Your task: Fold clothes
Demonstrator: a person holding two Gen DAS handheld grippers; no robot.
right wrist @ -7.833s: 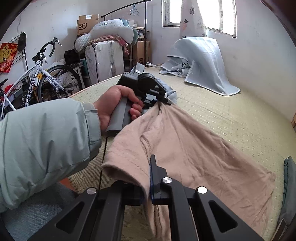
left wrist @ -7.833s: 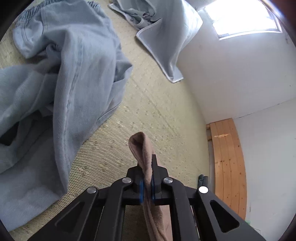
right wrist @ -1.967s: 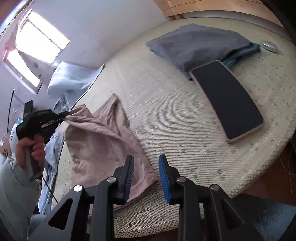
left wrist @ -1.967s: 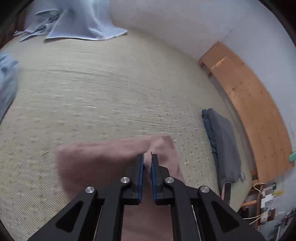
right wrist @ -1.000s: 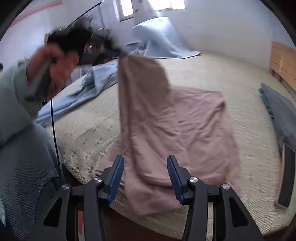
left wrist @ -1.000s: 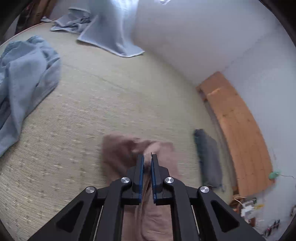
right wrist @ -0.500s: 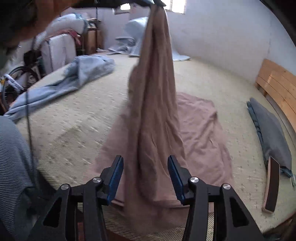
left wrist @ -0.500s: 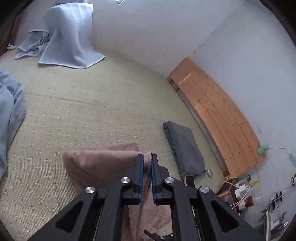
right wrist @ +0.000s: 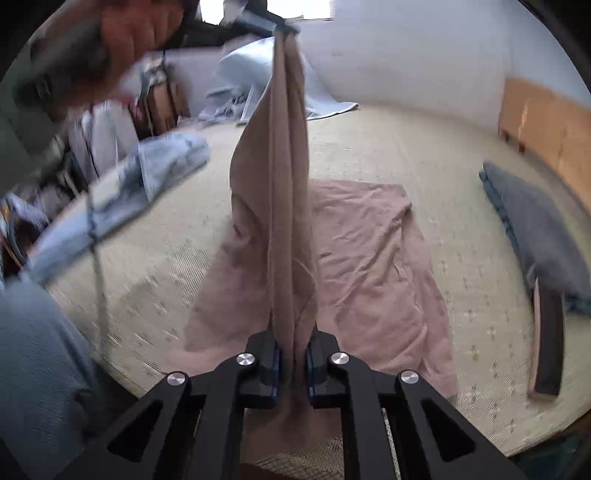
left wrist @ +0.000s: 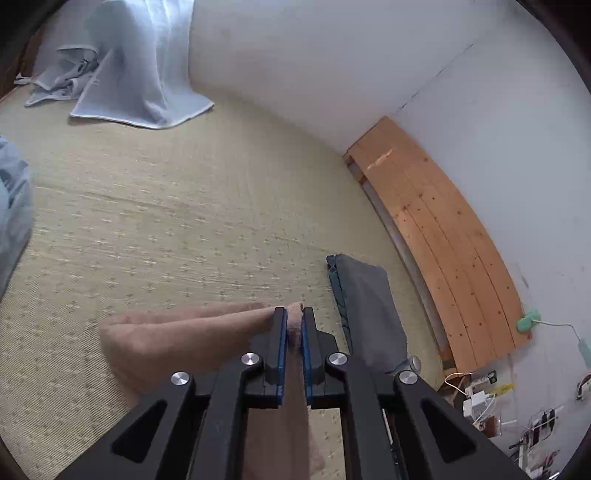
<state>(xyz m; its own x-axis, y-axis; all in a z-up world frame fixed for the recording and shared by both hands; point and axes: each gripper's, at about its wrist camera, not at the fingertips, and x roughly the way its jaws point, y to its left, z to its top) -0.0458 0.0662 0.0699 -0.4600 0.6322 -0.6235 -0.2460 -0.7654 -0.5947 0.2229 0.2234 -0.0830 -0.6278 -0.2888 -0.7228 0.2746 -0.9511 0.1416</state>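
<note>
- Pink garment [right wrist: 373, 258] is half spread out on the woven mat [right wrist: 424, 147], and 1 edge is pulled up into a tall taut strip.
- Left tool [left wrist: 293, 332] has its 2 fingers pinched on a bunched bit of that cloth; the right wrist view shows it way up top, with the person's hand [right wrist: 136, 33] just a blur.
- Right tool [right wrist: 293, 360] is clamped on the low end of the strip.
- Only the right view shows the flat part and the dark board [right wrist: 548, 339] by the grey folded cloth [right wrist: 535, 229].
- Left view gets the wooden panel [left wrist: 439, 236] and the blue blanket [left wrist: 140, 74]; its cloth is cut off below the fingers.
</note>
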